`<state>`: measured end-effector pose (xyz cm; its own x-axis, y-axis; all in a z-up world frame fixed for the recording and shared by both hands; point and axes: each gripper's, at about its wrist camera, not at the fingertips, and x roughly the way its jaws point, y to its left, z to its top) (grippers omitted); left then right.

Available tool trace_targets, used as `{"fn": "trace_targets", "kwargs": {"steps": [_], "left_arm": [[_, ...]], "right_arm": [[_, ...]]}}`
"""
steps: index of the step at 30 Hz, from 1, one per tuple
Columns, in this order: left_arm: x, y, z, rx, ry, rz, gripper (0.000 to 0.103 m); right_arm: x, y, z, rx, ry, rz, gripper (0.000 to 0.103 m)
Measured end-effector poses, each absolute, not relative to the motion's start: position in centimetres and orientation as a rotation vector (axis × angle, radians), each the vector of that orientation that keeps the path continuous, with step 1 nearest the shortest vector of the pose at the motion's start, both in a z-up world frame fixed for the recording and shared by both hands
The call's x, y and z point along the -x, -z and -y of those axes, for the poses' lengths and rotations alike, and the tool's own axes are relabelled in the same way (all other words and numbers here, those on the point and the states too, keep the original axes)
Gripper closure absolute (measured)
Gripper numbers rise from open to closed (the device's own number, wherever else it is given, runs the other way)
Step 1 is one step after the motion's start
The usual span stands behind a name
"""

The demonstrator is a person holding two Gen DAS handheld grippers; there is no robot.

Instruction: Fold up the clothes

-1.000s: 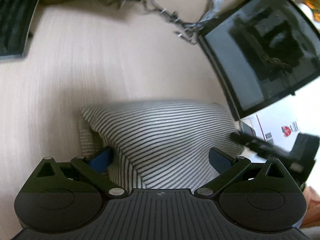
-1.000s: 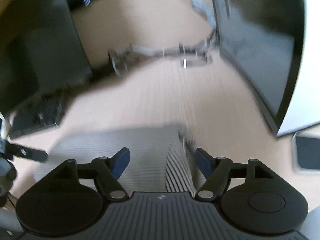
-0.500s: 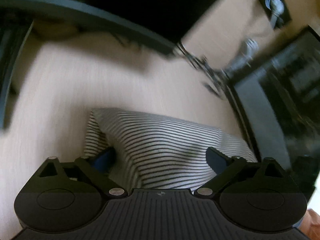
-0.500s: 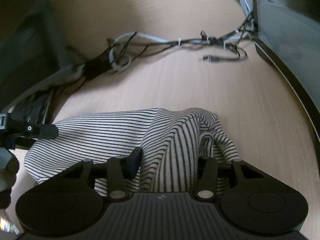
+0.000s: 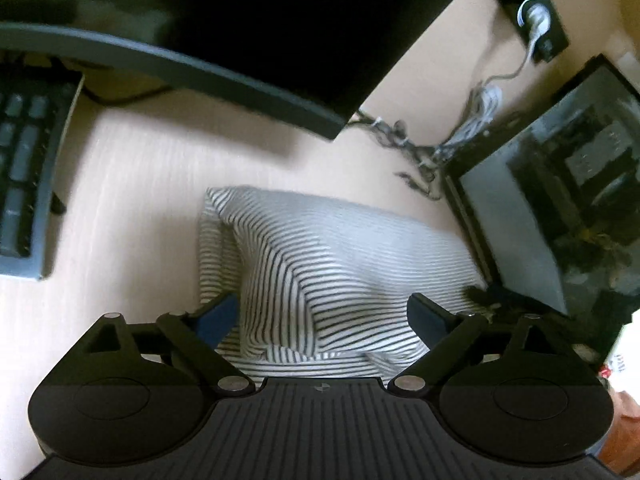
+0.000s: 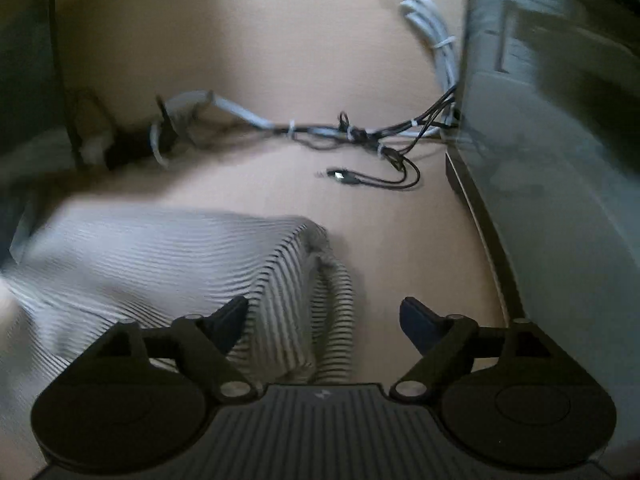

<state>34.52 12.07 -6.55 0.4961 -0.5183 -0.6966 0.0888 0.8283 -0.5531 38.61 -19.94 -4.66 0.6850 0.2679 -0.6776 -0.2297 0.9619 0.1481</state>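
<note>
- The striped garment (image 5: 340, 264) lies bunched and partly folded on the pale worktop (image 5: 132, 184), between a keyboard (image 5: 24, 176) and a dark monitor (image 5: 560, 208).
- The left tool (image 5: 323, 312) has its fingers spread wide, with cloth between them.
- The right tool (image 6: 323, 316) is also spread apart over the garment's right edge (image 6: 332, 300); contact is hard to judge through the blur.
- Tangled cables (image 6: 360, 136) lie beyond the cloth.

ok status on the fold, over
Left gripper open, right gripper open. Striped shirt bunched on desk, unheld. Cables just beyond.
</note>
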Motion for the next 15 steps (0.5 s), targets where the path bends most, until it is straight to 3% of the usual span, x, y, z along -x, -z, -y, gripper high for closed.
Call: {"fn": "trace_targets", "kwargs": {"steps": [4,5,8,10,15], "left_arm": [[-35.5,8.1,-11.1,0.515,0.362,-1.022,0.010],[-35.6,8.1,-10.8,0.515,0.368,-1.016,0.011],[-35.6,7.8,-10.0,0.466,0.368,-0.995,0.032],[-35.4,7.1,-10.1,0.443,0.367,-0.981,0.056],[-33.3,2.9,-11.0,0.452,0.470,-0.896,0.060]], "right_arm": [[-38.8,5.2,19.3,-0.146,-0.335,-0.781,0.024],[-39.1,5.7,18.7,-0.136,-0.341,-0.794,0.035],[-39.4,6.9,17.5,-0.112,-0.325,-0.807,0.065],[-39.1,5.8,17.3,-0.113,-0.336,-0.780,0.075],[-36.5,1.9,17.9,-0.103,-0.391,-0.709,0.079]]}}
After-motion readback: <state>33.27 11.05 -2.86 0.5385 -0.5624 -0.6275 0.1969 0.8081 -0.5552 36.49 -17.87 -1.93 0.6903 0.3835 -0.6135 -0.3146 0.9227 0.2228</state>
